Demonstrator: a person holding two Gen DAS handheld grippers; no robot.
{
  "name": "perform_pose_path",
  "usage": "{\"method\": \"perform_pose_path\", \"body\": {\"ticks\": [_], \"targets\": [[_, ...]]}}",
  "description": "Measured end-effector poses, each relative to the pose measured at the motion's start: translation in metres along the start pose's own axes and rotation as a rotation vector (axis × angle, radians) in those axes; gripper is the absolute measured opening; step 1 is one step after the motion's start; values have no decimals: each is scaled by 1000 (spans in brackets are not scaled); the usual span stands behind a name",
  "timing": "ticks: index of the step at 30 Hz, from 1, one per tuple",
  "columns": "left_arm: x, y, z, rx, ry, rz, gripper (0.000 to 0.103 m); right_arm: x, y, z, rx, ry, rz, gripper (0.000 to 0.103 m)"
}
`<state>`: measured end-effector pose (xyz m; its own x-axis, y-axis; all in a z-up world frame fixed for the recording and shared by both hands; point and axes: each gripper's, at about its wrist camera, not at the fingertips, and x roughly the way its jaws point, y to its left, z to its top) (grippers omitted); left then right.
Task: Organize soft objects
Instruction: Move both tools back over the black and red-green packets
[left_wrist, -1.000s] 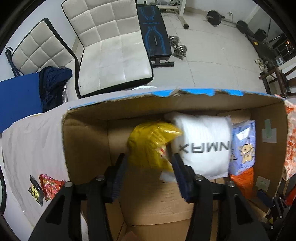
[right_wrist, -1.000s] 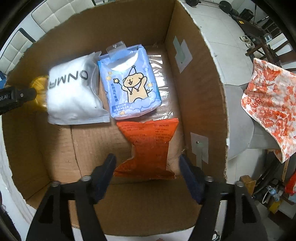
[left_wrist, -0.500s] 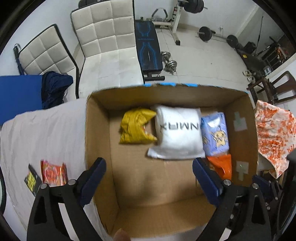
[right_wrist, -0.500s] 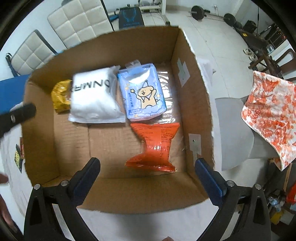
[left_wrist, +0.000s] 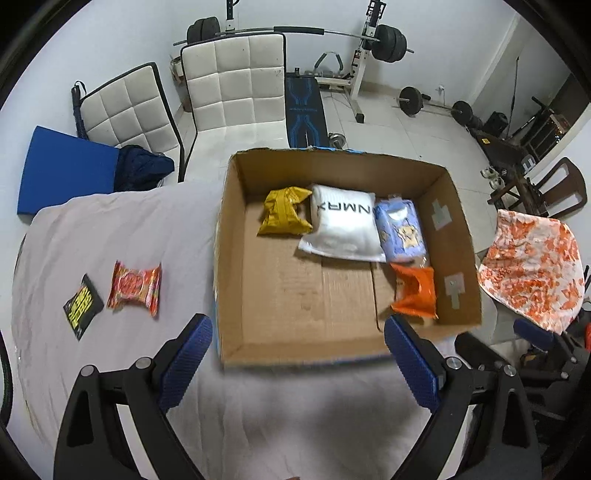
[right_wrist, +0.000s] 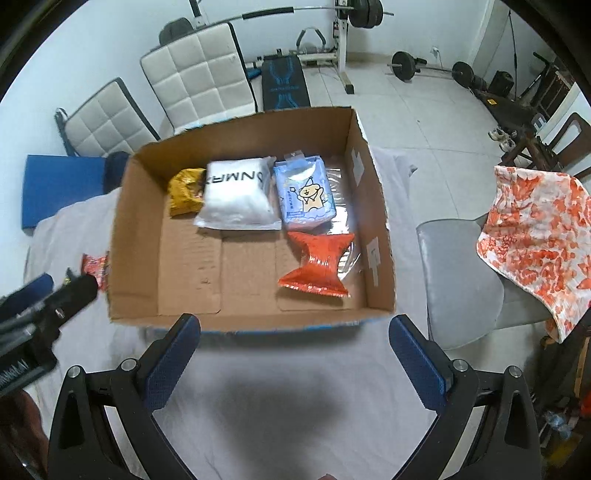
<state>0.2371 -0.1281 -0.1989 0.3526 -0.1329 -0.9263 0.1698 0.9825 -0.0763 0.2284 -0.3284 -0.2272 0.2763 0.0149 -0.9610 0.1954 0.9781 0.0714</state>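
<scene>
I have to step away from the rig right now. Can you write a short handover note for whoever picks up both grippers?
Left gripper: jaws open, empty, above the table in front of the cardboard box.
Right gripper: jaws open, empty, also before the box.
Done: four packs lie in the box: yellow pack, white pack, blue bear pack, orange pack.
Left: red snack pack and black-and-yellow pack lie on the cloth beside the box's left wall, likely next.

Left tool (left_wrist: 297, 349) open, empty; four packets in box (left_wrist: 231, 266)
</scene>
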Motion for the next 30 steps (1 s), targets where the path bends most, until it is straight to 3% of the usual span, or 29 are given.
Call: {"method": "perform_pose_path", "body": {"ticks": [10,18,23,30], "targets": [[-45,-2,-34,-33,-50,-22,96,-69,-2,-37,-14,-94,1,103],[-75,19,-37,-25,-92,-53,96,-99,13,-51,-20,-110,-3,103],[-87,73,-30,-57,-96,-36,96,-101,52,-47,-21,-99,45,103],[-79,194,-21,-127,-70,83,96,-71,170,-28,-157,-35,160,103]]}}
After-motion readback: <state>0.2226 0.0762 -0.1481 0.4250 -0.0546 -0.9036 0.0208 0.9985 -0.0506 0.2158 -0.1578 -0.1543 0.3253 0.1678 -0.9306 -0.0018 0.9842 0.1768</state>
